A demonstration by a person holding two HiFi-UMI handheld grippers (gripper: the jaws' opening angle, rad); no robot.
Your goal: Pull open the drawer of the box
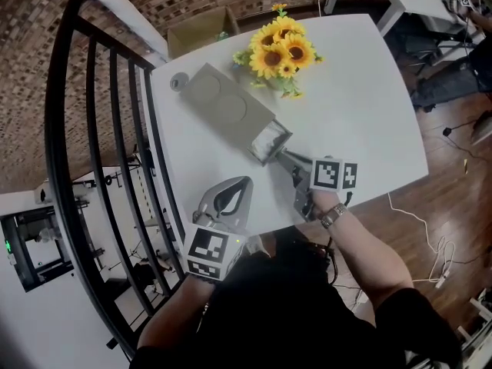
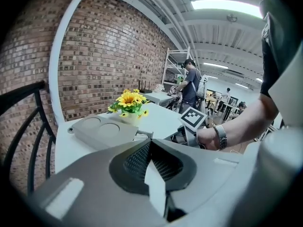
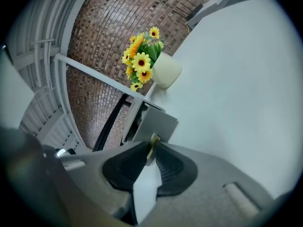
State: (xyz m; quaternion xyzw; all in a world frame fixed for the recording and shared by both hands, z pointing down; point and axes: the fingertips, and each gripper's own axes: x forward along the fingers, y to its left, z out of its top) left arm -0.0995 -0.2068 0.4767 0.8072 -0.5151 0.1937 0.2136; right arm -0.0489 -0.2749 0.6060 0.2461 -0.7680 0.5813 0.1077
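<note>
A flat grey box (image 1: 219,106) with two round recesses on top lies on the white table (image 1: 361,121). Its drawer (image 1: 269,141) stands pulled out toward me, showing pale contents. My right gripper (image 1: 280,158) is shut on the drawer's small brass handle (image 3: 152,143), in front of the grey drawer front (image 3: 155,123). My left gripper (image 1: 244,183) hovers near the table's front edge, jaws together with nothing between them. The left gripper view shows the box (image 2: 102,129) ahead and the right gripper's marker cube (image 2: 193,118).
A pale pot of yellow sunflowers (image 1: 280,52) stands just behind the box. A black railing (image 1: 100,152) runs along the table's left side. A cardboard box (image 1: 201,28) sits beyond the far edge. People stand in the background (image 2: 191,82).
</note>
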